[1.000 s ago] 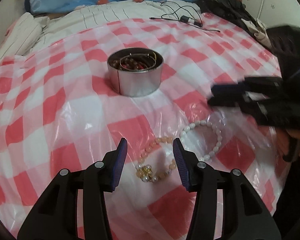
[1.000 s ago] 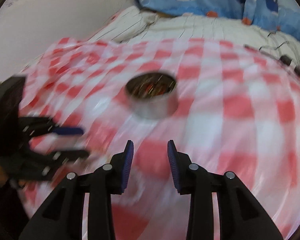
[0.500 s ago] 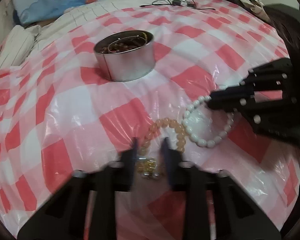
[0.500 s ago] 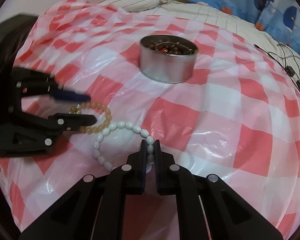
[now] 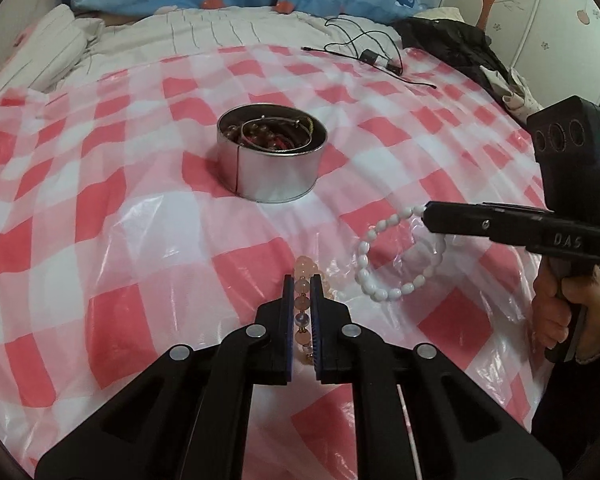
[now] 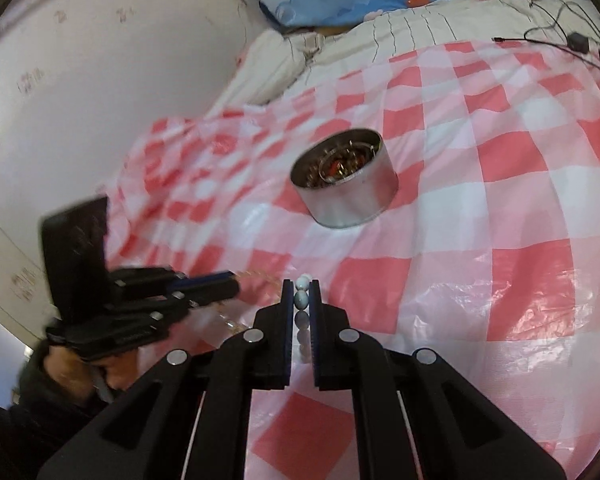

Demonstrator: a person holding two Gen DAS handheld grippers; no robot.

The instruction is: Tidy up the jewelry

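**Both tongs clamped on bracelets, tin not yet reached**

Left gripper [image 5: 302, 280]: jaws pressed together on the peach bead bracelet [image 5: 302, 270]. A run of its beads sat lined up between the blue pads; the top bead stuck out just past the fingertips. The rest of that bracelet lay below the tongs, mostly hidden.

Right gripper [image 6: 301, 286]: jaws pinched on the white bead bracelet [image 5: 384, 258]. In the left wrist view the loop hung from the tips, its lower arc against the checked plastic sheet [image 5: 132, 248]; whether it rested on the sheet or was just clear of it could not be told. In the right wrist view several white beads stood stacked between the pads.

Both bracelets were near each other, on the near side of the sheet. The metal tin [image 5: 272, 156] stood upright farther back, well apart from both grippers, open-topped, already holding a tangle of beads and bangles.

A hand [image 5: 572, 316] gripped the right tool's handle. Black cables [image 5: 364, 50] lay on the white bedding [image 5: 228, 28] beyond the sheet.
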